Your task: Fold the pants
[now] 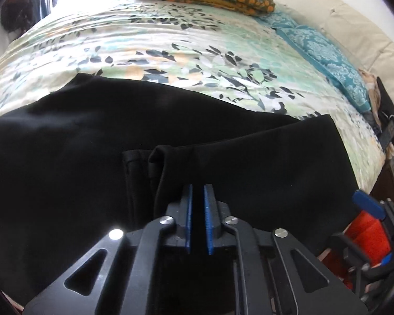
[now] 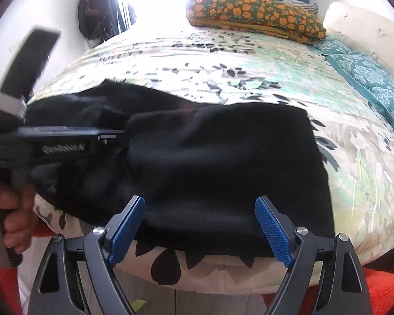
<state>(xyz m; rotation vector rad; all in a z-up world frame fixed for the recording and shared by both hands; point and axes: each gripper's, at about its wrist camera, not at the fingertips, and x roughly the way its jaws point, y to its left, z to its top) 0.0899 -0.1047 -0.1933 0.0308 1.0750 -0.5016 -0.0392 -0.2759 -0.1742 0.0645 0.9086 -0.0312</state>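
The black pants (image 2: 210,162) lie on the bed (image 2: 223,60) at lower centre of the frame, already doubled over. The left tool (image 1: 197,187) is pinched nearly together, apparently on cloth; the right tool (image 2: 199,210) stands wide apart over the near edge. Further folds seem left.

Both wrist cameras look steeply down and forward along their fingers from the near edge of the bed (image 1: 170,42), close above the black pants (image 1: 65,136), the right one further right; both share the pants, the floral bedspread and the orange-flowered pillow (image 2: 254,13) beyond.
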